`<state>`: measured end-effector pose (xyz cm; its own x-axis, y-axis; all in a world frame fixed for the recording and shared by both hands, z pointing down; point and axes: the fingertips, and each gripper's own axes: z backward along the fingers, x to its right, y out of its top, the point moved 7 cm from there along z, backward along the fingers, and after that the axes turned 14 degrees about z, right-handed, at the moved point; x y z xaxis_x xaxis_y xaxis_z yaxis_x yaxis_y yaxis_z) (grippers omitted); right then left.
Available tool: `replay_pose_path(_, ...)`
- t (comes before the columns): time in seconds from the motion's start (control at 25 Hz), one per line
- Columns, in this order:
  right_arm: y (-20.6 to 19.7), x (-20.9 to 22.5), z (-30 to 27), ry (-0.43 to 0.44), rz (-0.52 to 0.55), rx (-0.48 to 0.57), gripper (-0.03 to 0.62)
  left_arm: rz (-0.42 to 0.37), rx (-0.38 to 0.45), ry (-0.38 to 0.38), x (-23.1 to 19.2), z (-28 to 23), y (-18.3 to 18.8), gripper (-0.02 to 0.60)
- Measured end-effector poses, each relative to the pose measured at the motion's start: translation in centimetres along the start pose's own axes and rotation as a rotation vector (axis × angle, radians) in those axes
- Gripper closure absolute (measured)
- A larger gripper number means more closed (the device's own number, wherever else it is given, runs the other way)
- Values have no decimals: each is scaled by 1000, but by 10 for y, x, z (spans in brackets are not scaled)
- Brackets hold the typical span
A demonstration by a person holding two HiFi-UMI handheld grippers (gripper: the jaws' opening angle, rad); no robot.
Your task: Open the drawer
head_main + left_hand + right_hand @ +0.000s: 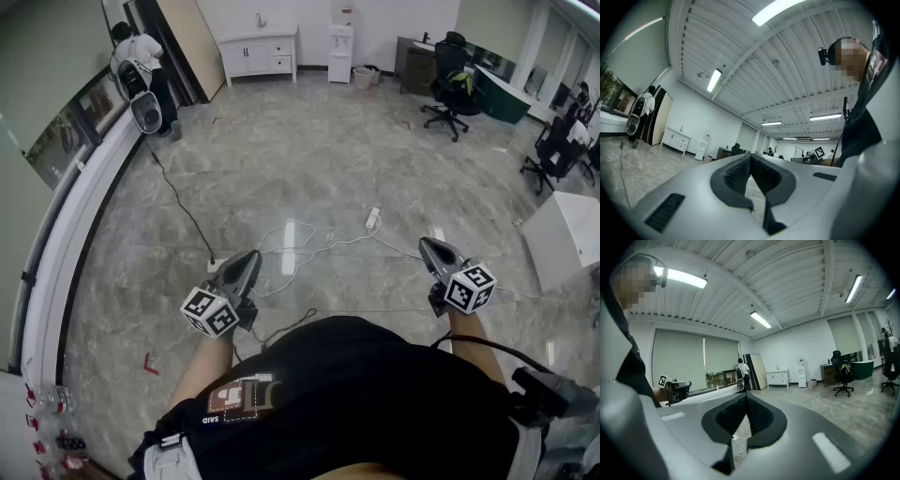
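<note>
A white cabinet with drawers (pixel 258 52) stands against the far wall, well away across the floor; it shows small in the left gripper view (pixel 677 139) and in the right gripper view (pixel 778 377). My left gripper (pixel 251 255) is held at waist height, its jaws shut with nothing between them (pixel 750 155). My right gripper (pixel 427 244) hangs level with it on the other side, also shut and empty (pixel 746 394). Both point toward the far wall, neither near the cabinet.
A power strip (pixel 372 218) and loose white and black cables lie on the marble floor just ahead. Office chairs (pixel 450 89) and desks stand at the right, with a white table (pixel 562 234) nearer. A person (pixel 141 56) stands at the far left by the window ledge.
</note>
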<state>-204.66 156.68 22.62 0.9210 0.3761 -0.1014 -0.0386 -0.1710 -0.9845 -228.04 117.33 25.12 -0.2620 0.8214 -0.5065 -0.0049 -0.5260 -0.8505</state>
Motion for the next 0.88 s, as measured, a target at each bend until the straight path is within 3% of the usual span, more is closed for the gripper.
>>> replay_pose_path(0.6, 2, -7, -1, 12, -4, 1, 599, 5, 1, 13, 1, 11, 1, 586)
replay_pose_path(0.88, 1, -13, -3, 26, -79, 45, 597, 8, -4, 14, -2, 18, 0, 586)
